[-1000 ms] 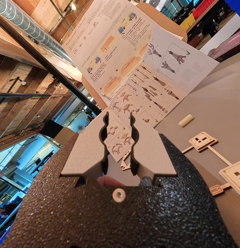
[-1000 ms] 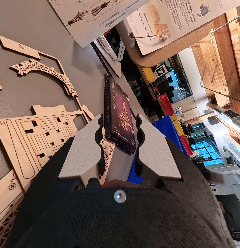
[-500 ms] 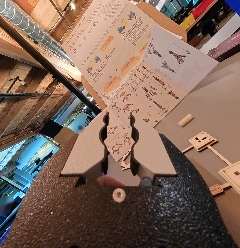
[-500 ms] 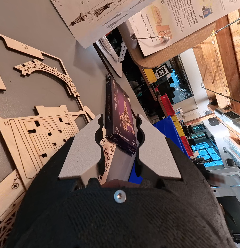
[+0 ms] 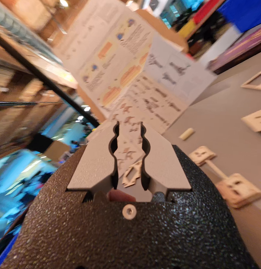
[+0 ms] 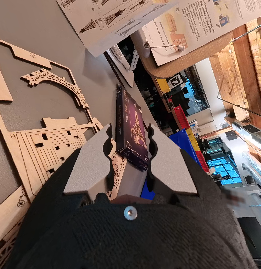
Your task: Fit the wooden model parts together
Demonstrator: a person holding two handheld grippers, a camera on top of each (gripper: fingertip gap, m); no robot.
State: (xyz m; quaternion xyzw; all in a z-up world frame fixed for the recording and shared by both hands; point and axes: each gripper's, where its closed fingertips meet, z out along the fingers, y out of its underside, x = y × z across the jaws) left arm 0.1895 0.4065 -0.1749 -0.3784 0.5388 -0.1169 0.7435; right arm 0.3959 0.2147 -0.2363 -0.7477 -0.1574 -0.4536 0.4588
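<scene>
My left gripper [image 5: 129,125] is open and empty, low over the grey table [image 5: 214,131]. A small pale wooden part [image 5: 132,174] lies on the table between and just beyond its jaws. Square wooden plates on thin sprues [image 5: 202,155] lie to its right; this view is blurred. My right gripper [image 6: 129,128] is open and empty. To its left lies a laser-cut plywood sheet [image 6: 43,147] with a lattice arch part [image 6: 59,84] held in its frame. A strip of lattice wood [image 6: 116,166] shows between its jaws.
A dark purple model box [image 6: 131,131] lies ahead of the right gripper near the table edge. Folded instruction sheets [image 5: 148,81] stand at the back. A small cream cylinder [image 5: 186,133] lies on the table. Blue, red and yellow bins [image 6: 189,144] are beyond the edge.
The left view has blurred and shifted, so the left gripper is moving; wooden plates sit higher and more to the right. The right gripper has drifted slightly. Both stay open.
</scene>
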